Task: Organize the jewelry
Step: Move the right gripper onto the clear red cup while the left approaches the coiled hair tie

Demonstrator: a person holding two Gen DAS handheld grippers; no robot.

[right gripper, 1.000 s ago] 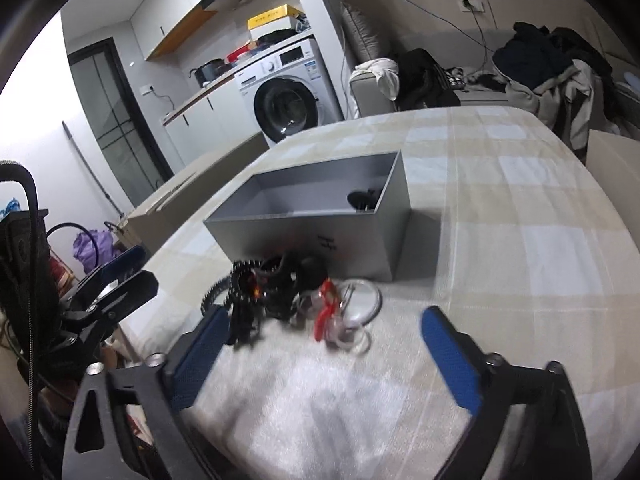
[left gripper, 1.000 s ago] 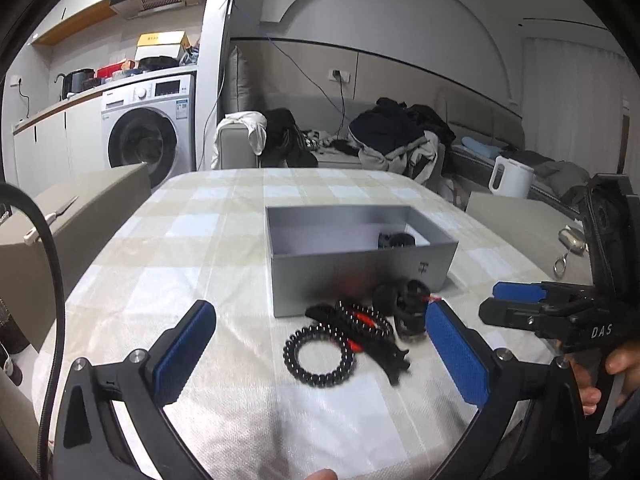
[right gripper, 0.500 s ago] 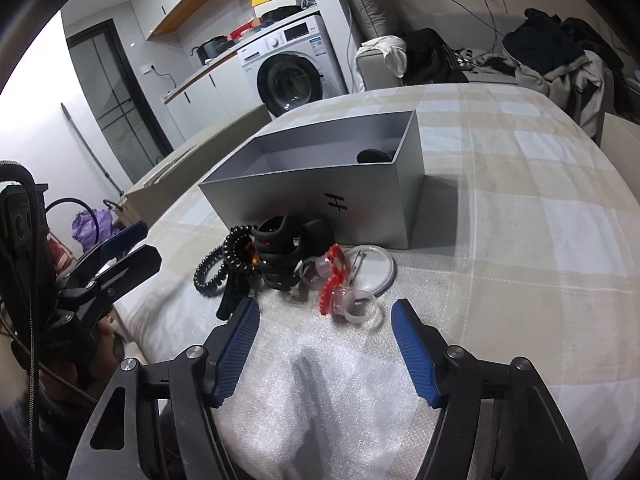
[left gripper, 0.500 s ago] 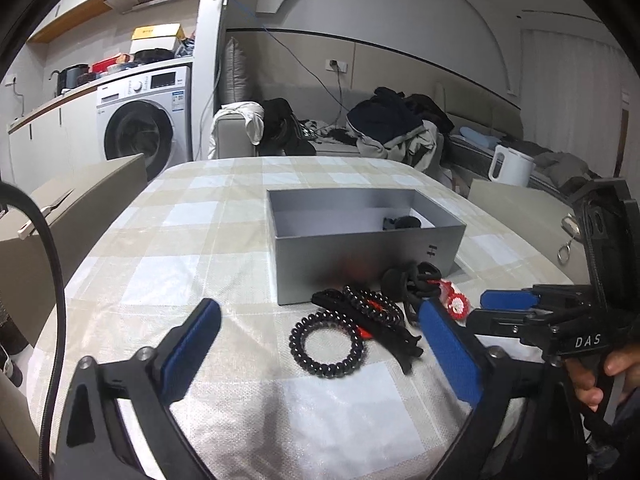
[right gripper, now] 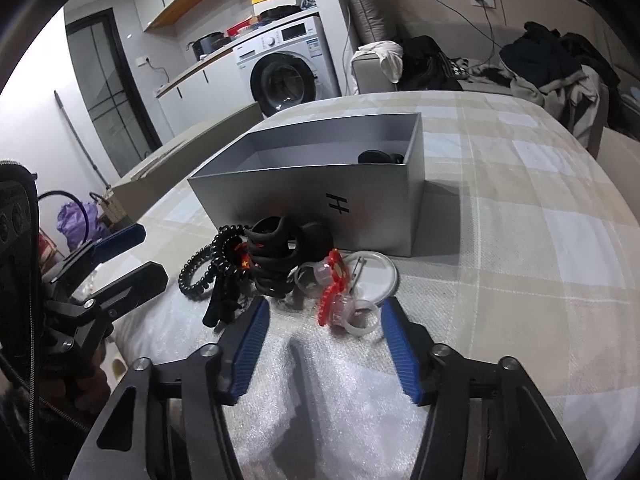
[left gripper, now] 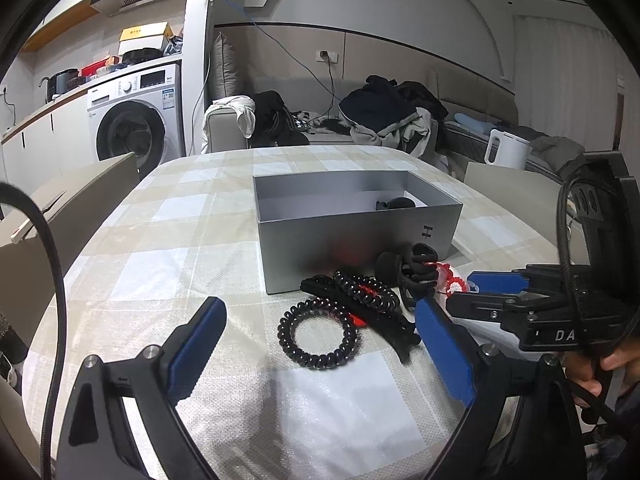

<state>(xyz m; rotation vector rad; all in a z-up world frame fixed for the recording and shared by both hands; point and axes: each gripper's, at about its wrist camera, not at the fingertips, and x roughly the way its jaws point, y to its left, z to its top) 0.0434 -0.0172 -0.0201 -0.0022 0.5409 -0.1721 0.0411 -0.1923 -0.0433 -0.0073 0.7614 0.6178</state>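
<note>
An open grey rectangular cardboard box (left gripper: 356, 236) stands on a table covered with a beige-and-white checked cloth (left gripper: 168, 248), and one small black item (right gripper: 376, 157) lies in the box's far right corner. The rest of the jewellery sits in a heap on the cloth just in front of the box's near wall: a black spiral coil bracelet (left gripper: 318, 338) lies nearest the left gripper, a long black hair clip (left gripper: 360, 314) runs beside it, a black claw hair clip (right gripper: 274, 258) stands against the box, and to its right lie a clear plastic ring with a red ornament (right gripper: 344, 310) and a round clear disc (right gripper: 374, 276). The left gripper (left gripper: 320, 354) hovers low over the cloth with its blue-padded jaws spread wide on either side of the coil bracelet, touching nothing. The right gripper (right gripper: 324, 344) has just been narrowing its jaws; they remain apart, the clear ring lies just ahead of the tips, nothing gripped
</note>
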